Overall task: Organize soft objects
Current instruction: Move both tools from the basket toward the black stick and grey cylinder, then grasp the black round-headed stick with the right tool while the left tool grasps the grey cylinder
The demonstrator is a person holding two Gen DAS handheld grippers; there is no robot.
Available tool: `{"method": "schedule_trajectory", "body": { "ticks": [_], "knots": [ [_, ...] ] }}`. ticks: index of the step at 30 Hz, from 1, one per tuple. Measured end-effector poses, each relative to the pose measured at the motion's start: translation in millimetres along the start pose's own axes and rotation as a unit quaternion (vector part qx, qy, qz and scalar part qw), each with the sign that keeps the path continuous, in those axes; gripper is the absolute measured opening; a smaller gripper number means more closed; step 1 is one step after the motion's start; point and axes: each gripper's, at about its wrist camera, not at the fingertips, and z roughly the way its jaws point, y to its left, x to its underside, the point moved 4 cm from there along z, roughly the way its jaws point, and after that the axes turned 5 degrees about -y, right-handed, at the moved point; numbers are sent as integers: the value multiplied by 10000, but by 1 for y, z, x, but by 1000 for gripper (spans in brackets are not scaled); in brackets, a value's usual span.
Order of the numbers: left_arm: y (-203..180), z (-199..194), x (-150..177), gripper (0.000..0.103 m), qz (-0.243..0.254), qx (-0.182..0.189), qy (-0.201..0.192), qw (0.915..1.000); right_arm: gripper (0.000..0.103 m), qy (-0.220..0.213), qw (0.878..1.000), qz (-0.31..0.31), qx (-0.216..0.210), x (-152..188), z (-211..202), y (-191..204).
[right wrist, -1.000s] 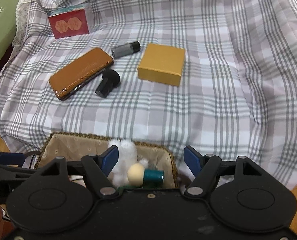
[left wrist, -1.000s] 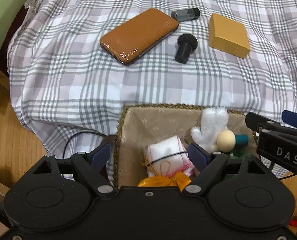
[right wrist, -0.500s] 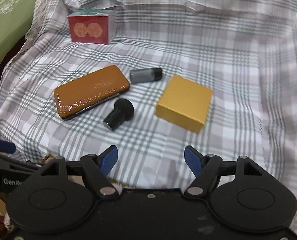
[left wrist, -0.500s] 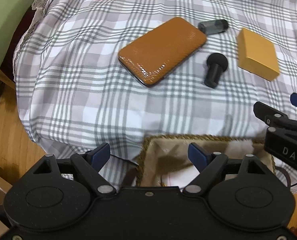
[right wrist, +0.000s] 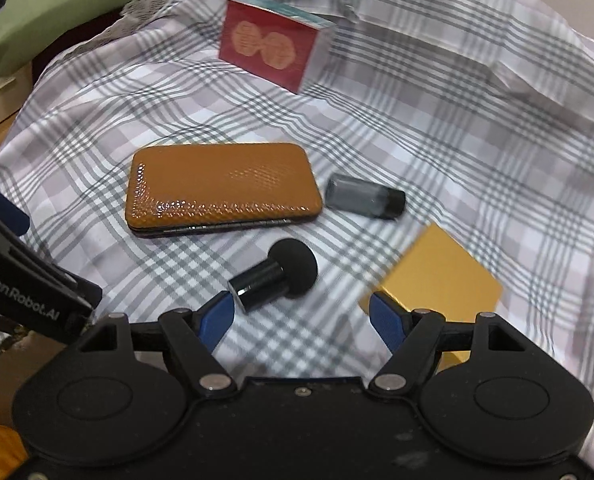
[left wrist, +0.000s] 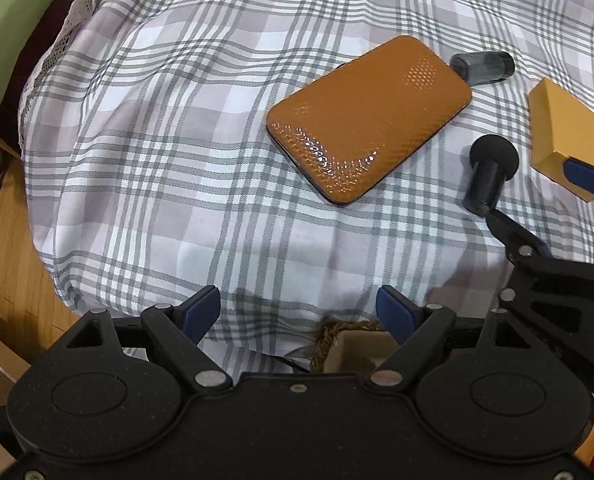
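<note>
Orange textured case (right wrist: 222, 193) lies flat on the plaid cloth (right wrist: 437, 128). A dark vial (right wrist: 364, 197) sits just beside it, a red box (right wrist: 271, 49) well behind.

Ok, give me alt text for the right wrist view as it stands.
The open right gripper hangs empty over a grey plaid cloth, nearest a black foam-tipped cylinder. Beyond lie a tan textured case, dark vial, yellow box and red box.
</note>
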Motion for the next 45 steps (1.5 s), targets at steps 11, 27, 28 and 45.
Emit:
{"method": "schedule_trajectory", "body": {
  "ticks": [11, 27, 28, 45],
  "knots": [
    [9, 3, 2, 82, -70, 4, 64, 10000, 74, -70, 9991, -330, -264, -9, 31, 12],
    [11, 2, 9, 82, -75, 6, 94, 9999, 72, -442, 9942, -870, -456, -11, 35, 22],
    [11, 0, 9, 82, -77, 1, 73, 9999, 71, -443, 9943, -835, -498, -12, 36, 21],
    [-1, -26, -29, 82, -11, -109, -426, 9990, 55, -290, 9978, 347, -485, 4, 18, -7]
  ]
}}
